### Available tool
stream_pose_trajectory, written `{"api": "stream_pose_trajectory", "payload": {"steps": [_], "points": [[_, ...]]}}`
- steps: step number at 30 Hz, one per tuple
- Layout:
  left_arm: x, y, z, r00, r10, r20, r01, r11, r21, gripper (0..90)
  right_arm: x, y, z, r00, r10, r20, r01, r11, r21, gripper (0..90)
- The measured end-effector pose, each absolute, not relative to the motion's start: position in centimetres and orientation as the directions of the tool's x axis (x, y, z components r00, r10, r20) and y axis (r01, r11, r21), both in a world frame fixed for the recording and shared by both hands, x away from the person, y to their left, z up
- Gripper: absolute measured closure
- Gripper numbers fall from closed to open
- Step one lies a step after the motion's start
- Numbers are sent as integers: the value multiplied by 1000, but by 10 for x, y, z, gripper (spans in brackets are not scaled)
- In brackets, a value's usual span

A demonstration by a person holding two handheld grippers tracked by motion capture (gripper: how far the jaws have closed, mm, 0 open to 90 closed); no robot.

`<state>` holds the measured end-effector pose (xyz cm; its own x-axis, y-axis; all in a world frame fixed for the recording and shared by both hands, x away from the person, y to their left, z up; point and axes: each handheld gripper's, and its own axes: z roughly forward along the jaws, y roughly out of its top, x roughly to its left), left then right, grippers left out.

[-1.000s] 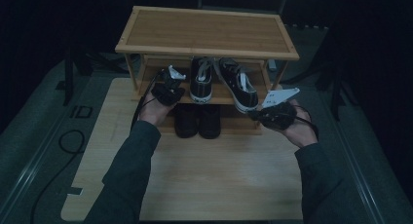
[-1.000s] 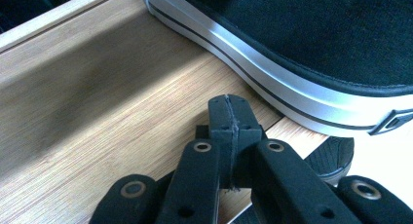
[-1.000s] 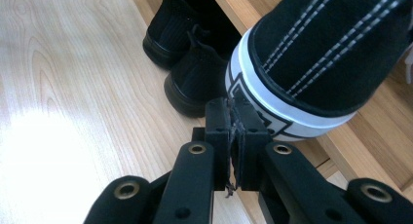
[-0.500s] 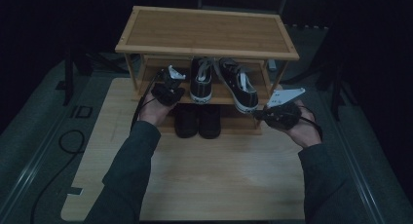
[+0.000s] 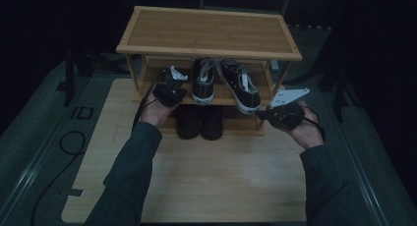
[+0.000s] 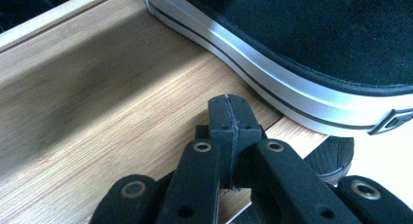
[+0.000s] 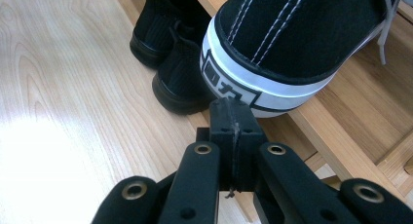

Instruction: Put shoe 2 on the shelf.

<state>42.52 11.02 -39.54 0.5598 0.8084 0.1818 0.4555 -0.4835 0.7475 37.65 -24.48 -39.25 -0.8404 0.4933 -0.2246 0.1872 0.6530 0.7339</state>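
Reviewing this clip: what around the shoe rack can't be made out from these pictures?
- Black shoes on the lower level: high view, fronts hidden under the middle shelf.
- Left sneaker: left gripper view, cut off by the top and right edges.
- Right sneaker: right gripper view, toe cut off by the edge; heel label unreadable.

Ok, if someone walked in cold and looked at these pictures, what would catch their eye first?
Probably the bamboo shoe rack at the far end of the table, with two black-and-white sneakers on its middle shelf and two black shoes beneath. Next, the shut left gripper over that shelf beside the left sneaker, and the shut right gripper at the right sneaker's heel.
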Motion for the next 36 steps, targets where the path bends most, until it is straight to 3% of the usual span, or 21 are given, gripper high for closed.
{"api": "stream_pose_trajectory", "payload": {"steps": [36], "points": [[426, 112, -395, 570, 803, 174, 452, -484, 749, 900, 378, -228, -396, -822, 528, -214, 178, 594, 784, 900]]}}
